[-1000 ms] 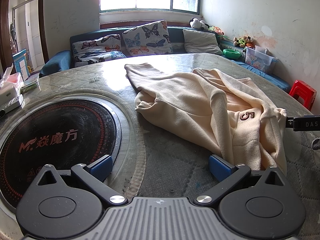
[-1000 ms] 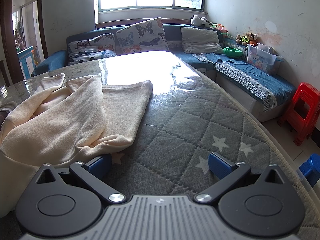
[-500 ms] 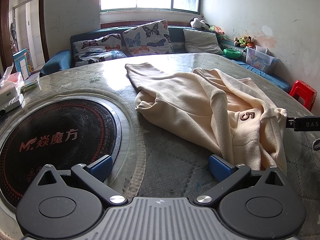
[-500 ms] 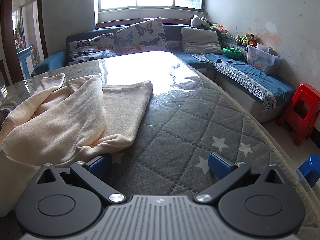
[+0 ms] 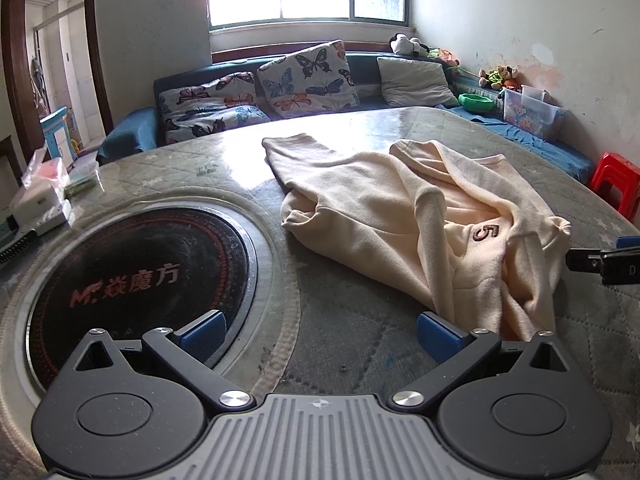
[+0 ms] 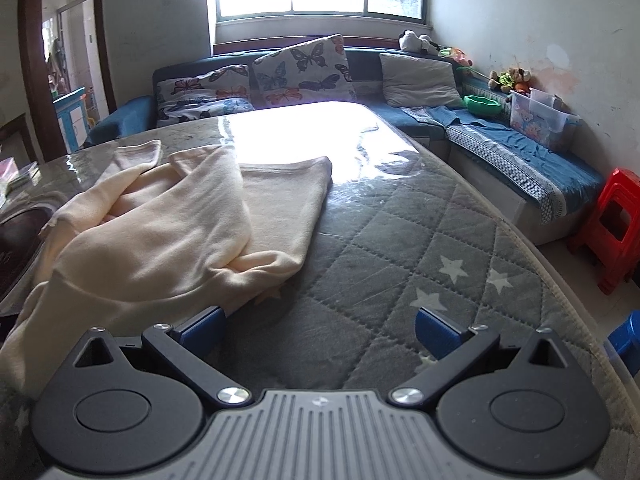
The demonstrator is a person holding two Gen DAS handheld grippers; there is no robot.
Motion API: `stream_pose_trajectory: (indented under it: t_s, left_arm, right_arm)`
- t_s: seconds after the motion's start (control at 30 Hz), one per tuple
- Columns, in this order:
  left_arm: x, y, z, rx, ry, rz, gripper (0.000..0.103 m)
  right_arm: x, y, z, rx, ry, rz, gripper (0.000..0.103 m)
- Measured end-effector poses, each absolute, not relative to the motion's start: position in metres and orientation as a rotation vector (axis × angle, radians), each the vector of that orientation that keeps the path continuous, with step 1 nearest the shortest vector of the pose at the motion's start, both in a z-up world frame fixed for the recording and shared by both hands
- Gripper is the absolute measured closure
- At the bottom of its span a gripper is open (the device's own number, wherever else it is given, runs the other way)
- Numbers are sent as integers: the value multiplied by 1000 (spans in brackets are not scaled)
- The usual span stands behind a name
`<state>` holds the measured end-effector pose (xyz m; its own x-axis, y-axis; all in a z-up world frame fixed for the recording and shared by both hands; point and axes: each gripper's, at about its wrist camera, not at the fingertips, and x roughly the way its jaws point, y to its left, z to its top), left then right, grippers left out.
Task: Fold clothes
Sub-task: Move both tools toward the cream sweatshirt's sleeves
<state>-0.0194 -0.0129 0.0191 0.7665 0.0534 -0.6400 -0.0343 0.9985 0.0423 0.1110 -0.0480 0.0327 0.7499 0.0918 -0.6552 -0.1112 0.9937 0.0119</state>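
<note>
A cream sweatshirt (image 5: pixel 420 224) with a brown "5" lies crumpled on the round quilted table (image 5: pixel 348 332); it also shows in the right wrist view (image 6: pixel 168 236) at the left. My left gripper (image 5: pixel 318 330) is open and empty, just short of the garment's near edge. My right gripper (image 6: pixel 318 326) is open and empty; its left finger (image 6: pixel 202 326) sits at the garment's near edge. The right gripper's tip also shows at the right edge of the left wrist view (image 5: pixel 600 258).
A black round cooktop (image 5: pixel 132 272) is set in the table's middle. Boxes and packets (image 5: pixel 44 196) sit at the table's left. A sofa with cushions (image 5: pixel 304 76) runs behind and to the right. A red stool (image 6: pixel 612 224) stands on the floor by the table's right edge.
The right gripper has edged slightly forward and left toward the garment's edge. The left gripper has barely moved. The garment has not moved.
</note>
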Motion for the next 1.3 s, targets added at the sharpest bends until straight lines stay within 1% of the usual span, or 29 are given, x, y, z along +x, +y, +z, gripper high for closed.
stream_pose_trajectory:
  t_s: [0.53,0.87,1.3]
  left_arm:
    - [-46,-18,34,-7,684,56,0]
    - [-60,-28,41,42,678,70,0]
    - [-73,-32,45,48,678,83,0]
  right_arm:
    - [59,-22,55,-135,655,191,1]
    - [33,-7,60,-169,628,240,1]
    - [15,-2,66,-141,631,270,8]
